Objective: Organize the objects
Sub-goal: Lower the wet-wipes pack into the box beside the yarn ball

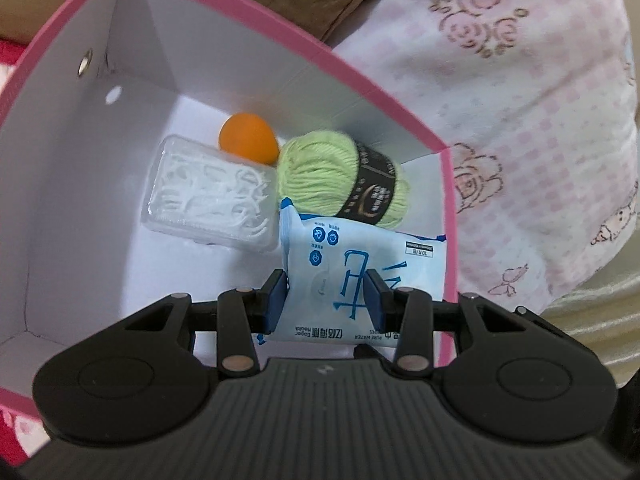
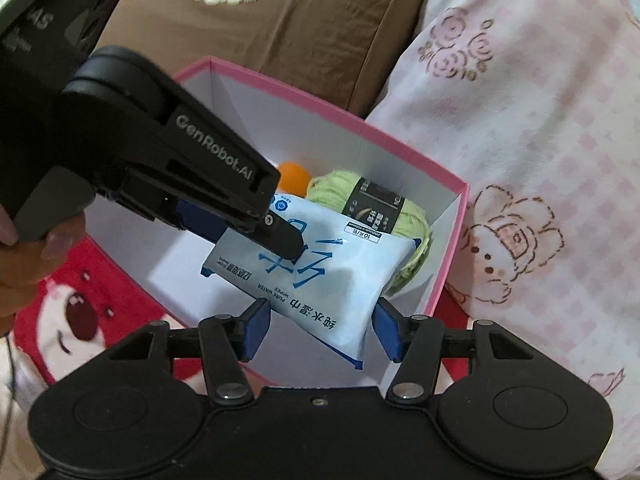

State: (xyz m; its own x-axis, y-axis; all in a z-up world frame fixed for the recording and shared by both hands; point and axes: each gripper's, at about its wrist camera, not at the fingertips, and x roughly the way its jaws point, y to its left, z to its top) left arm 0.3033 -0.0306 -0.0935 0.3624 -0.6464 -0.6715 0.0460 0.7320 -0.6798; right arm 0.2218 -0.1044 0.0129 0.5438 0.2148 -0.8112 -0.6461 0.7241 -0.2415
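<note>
A pink-rimmed white box (image 1: 372, 92) holds an orange ball (image 1: 248, 136), a clear plastic case of floss picks (image 1: 208, 192) and a green yarn skein (image 1: 344, 176). My left gripper (image 1: 328, 300) is shut on a blue-and-white wet wipes pack (image 1: 360, 272) and holds it inside the box, above the bottom. In the right wrist view the left gripper (image 2: 280, 236) reaches in from the left over the box (image 2: 452, 240), with the pack (image 2: 320, 272) in its jaws. My right gripper (image 2: 320, 332) is open at the box's near edge, with the pack's lower end between its fingers.
The box stands on bedding: a pink floral quilt (image 1: 520, 120) to the right, a brown pillow (image 2: 320, 40) behind, and a red bear-print cloth (image 2: 80, 312) to the left. A hand holds the left gripper's handle (image 2: 24, 240).
</note>
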